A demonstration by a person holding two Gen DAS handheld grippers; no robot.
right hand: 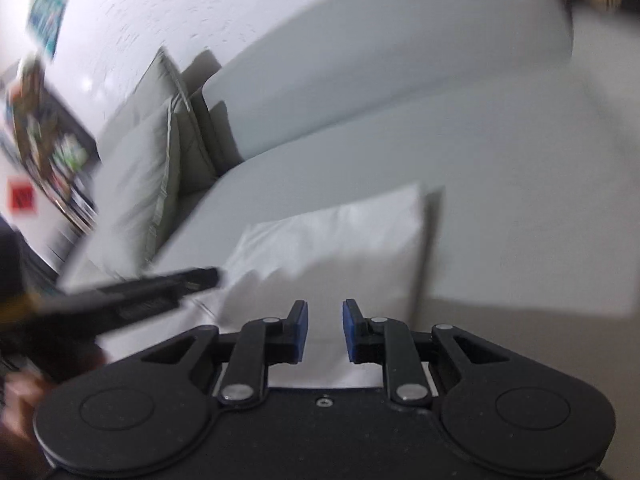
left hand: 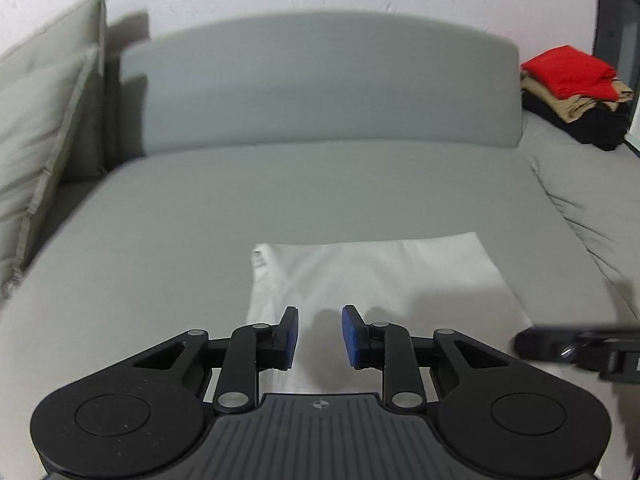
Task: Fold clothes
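Observation:
A folded white garment point(left hand: 380, 280) lies flat on the grey sofa seat point(left hand: 180, 220), a neat rectangle. My left gripper point(left hand: 320, 338) hovers over its near edge, open and empty. The right gripper shows in the left wrist view point(left hand: 568, 350) as a blurred dark shape at the garment's right side. In the right wrist view the white garment point(right hand: 340, 248) lies just ahead, and my right gripper point(right hand: 325, 330) is open and empty above its near edge. The left gripper point(right hand: 152, 292) reaches in from the left, blurred.
A stack of folded clothes point(left hand: 576, 92), red on top of tan and black, sits at the sofa's far right. Pale cushions point(left hand: 44, 140) lean at the left end. The grey backrest point(left hand: 320, 80) runs behind. A shelf with clutter point(right hand: 44, 132) stands far left.

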